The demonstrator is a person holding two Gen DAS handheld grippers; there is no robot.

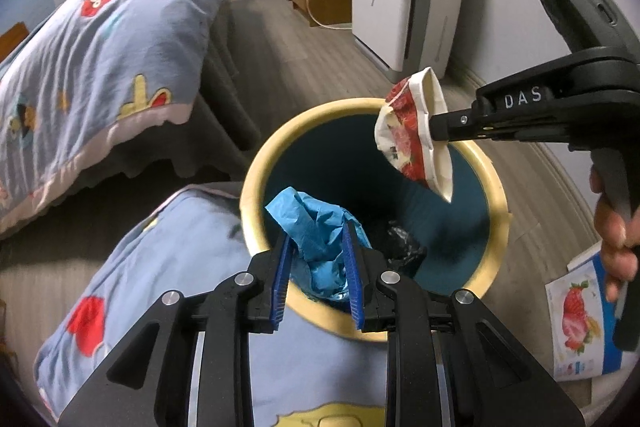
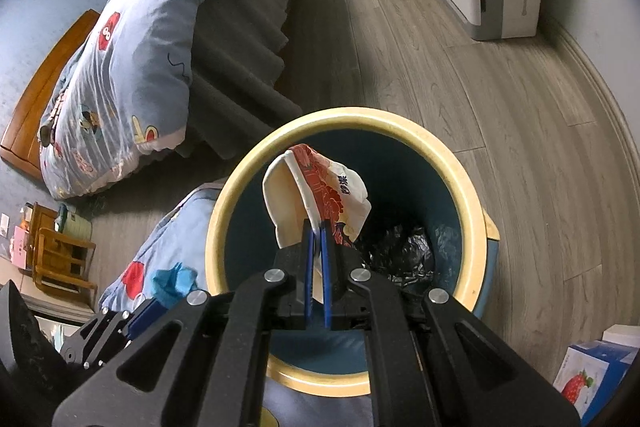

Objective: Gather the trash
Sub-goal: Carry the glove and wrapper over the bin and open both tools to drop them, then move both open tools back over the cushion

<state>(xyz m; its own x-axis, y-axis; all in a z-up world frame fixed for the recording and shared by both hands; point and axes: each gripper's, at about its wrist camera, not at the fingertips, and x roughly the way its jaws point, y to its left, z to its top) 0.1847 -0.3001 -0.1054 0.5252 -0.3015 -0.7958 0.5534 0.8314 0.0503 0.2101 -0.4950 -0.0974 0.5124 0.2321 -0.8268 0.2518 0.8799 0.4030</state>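
Trash hangs over a cream-rimmed bin (image 1: 256, 171) as two hand-held grippers converge on its mouth. At lower left of the left-wrist view, the left gripper (image 1: 318, 267) clamps a crumpled blue wrapper (image 1: 316, 227) just inside the near rim. Toward the right, the right gripper (image 2: 317, 267) pinches a flattened red-and-white paper cup (image 2: 316, 187) by its edge, directly above the opening, its long side running up the frame away from the jaws. Both loads sit over the bin, so letting go looks like the only move left. Black crumpled plastic (image 2: 404, 259) lies at the bottom; how full the bin is cannot be judged. A strawberry-printed carton (image 1: 580, 319) is cut off at the lower right edge.
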